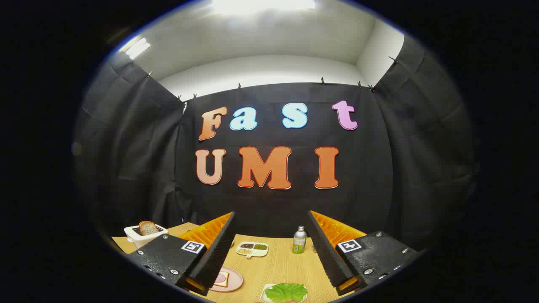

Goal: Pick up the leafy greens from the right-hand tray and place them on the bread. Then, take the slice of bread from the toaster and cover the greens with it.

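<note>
Surface (278, 263): we hold the gripper (269, 252) high above it, fingers spread wide and holding nothing, ready for the first pick. Toaster (141, 237), far left, a slice (148, 227) standing in it. Plate (236, 281) with bread (222, 277), near left. Greens (286, 292) on their tray (265, 296), nearest, between the fingers.

The claw (269, 248) is held wide open above the wooden surface (278, 263), nothing gripped. Leafy greens (286, 291) on a tray are seen at bottom centre, bread on a plate (227, 280) lower left, and a toaster (143, 234) with a slice (148, 227) further left.
</note>
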Motion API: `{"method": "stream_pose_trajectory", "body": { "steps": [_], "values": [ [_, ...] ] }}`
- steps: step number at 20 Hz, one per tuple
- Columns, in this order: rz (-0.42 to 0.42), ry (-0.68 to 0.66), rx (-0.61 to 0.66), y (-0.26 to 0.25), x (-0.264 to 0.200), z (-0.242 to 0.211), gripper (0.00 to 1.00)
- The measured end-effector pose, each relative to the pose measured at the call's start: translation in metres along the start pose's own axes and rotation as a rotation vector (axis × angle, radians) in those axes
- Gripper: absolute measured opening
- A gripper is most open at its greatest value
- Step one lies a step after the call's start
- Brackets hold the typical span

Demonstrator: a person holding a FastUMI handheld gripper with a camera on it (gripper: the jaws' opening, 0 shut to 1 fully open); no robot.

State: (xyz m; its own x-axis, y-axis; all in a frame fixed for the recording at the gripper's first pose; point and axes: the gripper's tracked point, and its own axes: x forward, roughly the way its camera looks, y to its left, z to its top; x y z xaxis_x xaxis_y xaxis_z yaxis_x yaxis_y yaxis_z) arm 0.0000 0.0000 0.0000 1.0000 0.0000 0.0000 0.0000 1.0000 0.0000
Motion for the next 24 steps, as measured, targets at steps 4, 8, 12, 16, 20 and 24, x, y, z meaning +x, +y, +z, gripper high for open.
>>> {"method": "stream_pose_trajectory", "body": {
  "steps": [4, 8, 12, 16, 20, 24],
  "values": [
    [-0.013, -0.002, -0.016, -0.004, -0.001, 0.000, 0.99],
    [-0.009, 0.009, -0.027, 0.002, -0.003, -0.003, 0.99],
    [0.001, 0.035, -0.019, 0.006, -0.003, -0.010, 0.99],
    [0.007, 0.050, -0.027, 0.009, -0.004, -0.016, 0.99],
    [-0.013, 0.066, -0.040, 0.001, -0.005, -0.022, 0.99],
    [-0.017, 0.100, -0.032, -0.002, -0.004, -0.036, 0.99]
  ]
}}
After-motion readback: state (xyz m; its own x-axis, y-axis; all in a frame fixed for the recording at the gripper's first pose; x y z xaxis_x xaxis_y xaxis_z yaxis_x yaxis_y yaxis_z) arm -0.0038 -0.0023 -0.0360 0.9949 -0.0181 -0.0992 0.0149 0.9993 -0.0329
